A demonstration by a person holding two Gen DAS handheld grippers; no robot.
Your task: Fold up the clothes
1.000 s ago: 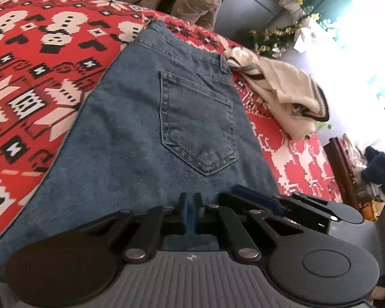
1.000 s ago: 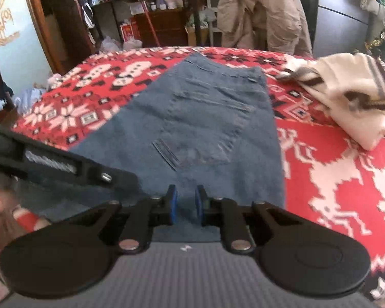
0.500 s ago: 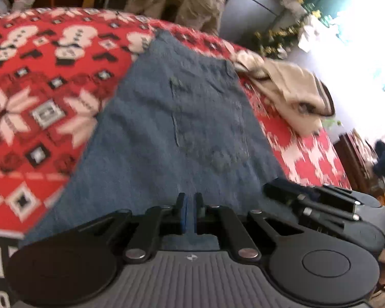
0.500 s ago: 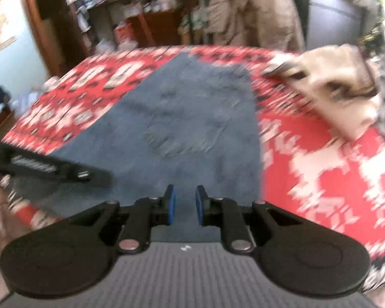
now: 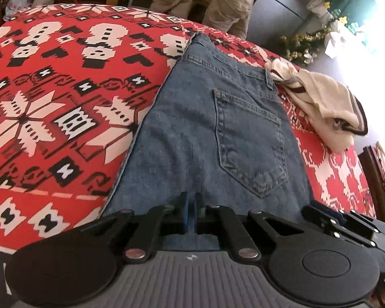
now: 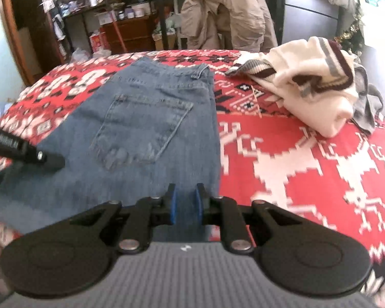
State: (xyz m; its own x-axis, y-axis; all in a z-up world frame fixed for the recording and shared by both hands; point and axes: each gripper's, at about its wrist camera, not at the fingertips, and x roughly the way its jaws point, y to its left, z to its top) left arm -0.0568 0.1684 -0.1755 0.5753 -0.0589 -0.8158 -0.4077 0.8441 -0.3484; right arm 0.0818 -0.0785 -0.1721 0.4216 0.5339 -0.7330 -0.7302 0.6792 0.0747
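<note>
Blue jeans [image 5: 218,133] lie flat on a red patterned blanket [image 5: 51,118], back pocket up and waistband at the far end. My left gripper [image 5: 191,201] is at their near end, its blue pads pressed almost together on a thin layer of denim. My right gripper [image 6: 186,193] holds the same near end further right, with a thicker fold of denim filling the gap between its pads. Each gripper shows in the other's view: the right gripper [image 5: 346,220] at the lower right, the left gripper [image 6: 25,151] at the left edge.
A cream sweater [image 6: 308,84] with dark stripes lies crumpled on the blanket right of the waistband, over a grey garment [image 6: 364,107]. Beyond the far edge stand a chair draped with a tan coat [image 6: 225,12] and cluttered shelves [image 6: 115,7].
Both grippers have slid a little sideways along the near edge with the denim still in their jaws. More of the blanket now shows left of the jeans.
</note>
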